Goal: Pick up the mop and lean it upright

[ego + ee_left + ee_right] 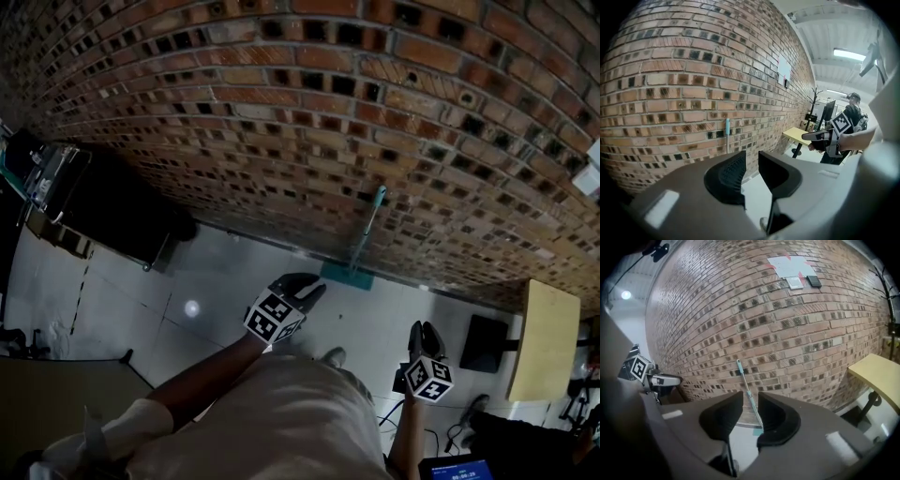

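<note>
The slim teal flat mop leans on the red brick wall, with its head on the pale floor. The left gripper and the right gripper are well apart from it, both with jaws slightly parted and empty.

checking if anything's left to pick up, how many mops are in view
1. The mop leans against the brick wall, head on the floor. Others could lie outside these views.
</note>
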`<state>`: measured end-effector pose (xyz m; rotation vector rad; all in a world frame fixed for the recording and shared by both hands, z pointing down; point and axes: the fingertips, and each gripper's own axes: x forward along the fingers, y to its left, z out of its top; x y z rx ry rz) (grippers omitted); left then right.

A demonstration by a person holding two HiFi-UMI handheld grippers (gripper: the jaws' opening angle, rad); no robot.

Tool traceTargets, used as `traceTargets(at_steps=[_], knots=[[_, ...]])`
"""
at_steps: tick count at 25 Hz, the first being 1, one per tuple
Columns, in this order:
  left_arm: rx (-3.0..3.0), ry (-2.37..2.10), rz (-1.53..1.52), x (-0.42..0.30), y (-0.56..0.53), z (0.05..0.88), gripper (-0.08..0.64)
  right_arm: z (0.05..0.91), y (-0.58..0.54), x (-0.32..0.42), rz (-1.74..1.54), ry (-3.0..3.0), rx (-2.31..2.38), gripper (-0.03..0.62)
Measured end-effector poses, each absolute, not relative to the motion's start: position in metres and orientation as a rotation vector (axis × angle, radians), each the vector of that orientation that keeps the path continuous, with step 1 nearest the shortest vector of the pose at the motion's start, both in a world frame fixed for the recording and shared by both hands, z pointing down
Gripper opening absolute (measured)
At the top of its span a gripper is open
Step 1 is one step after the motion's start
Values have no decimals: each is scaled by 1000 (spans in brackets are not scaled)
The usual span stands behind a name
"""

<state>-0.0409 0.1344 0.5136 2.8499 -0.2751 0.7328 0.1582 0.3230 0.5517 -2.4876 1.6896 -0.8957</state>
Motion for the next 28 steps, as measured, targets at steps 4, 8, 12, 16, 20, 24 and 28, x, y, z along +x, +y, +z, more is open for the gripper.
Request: traceTargets(at_steps=[4,8,12,16,20,24,28], knots=[[2806,-282,754,-56,115,527,103,550,313,148,-868,1684,-2506,92],[2787,-273,787,-66,103,540,103,558,304,141,-873,1692,-2561,112],[2755,-265,794,-74,95,551,101,568,298,138,-864,1706,-2631,130],[2741,-265,819,-84,85,564,100,574,286,133,-849,1709,-2632,130],[2727,-282,838,-93,72,570,100,574,276,126,-848,1716,-2643,130],[2732,-290,852,-97,60,569,100,572,271,125,-837,1723,-2631,131],[2740,-290,866,-98,54,569,100,581,271,122,-867,1811,-2700,85]])
